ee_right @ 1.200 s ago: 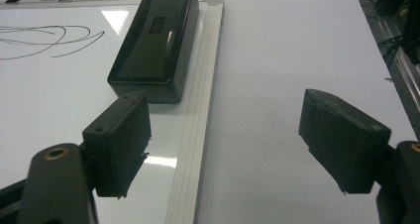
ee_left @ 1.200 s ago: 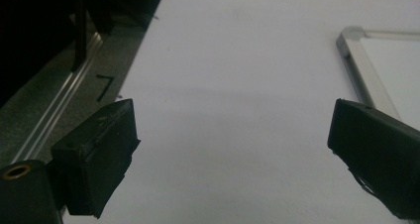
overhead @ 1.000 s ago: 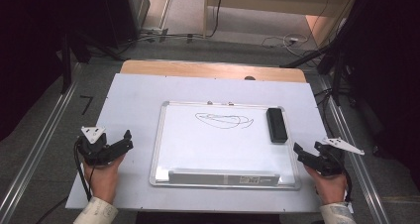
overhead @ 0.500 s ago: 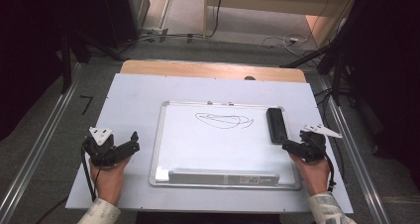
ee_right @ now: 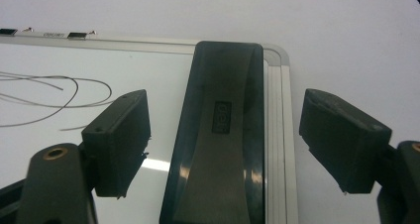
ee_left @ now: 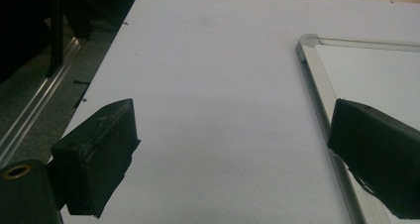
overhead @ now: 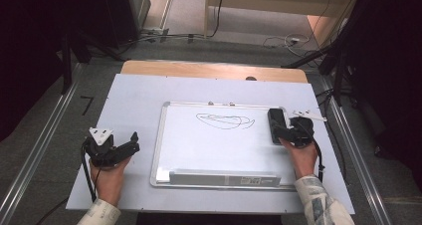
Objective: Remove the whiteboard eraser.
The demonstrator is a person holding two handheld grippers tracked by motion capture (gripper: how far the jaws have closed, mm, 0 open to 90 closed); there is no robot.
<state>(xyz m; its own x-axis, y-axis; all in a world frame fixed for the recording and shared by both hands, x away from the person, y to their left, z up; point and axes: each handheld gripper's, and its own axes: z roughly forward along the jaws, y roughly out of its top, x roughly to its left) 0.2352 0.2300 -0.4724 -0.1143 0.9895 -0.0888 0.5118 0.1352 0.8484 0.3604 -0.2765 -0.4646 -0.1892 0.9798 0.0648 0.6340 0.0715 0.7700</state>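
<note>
Two spread jaws, right gripper (ee_right: 225,140), eraser (ee_right: 223,135) between

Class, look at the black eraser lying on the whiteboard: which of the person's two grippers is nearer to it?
Right. The right gripper is at the eraser, open jaws either side of it. The left gripper sits open off the whiteboard's opposite edge, far from the eraser.

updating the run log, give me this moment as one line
right gripper: open, jaws straddling black oblong eraser | eraser: on framed whiteboard, right edge | left gripper: open over white table
</note>
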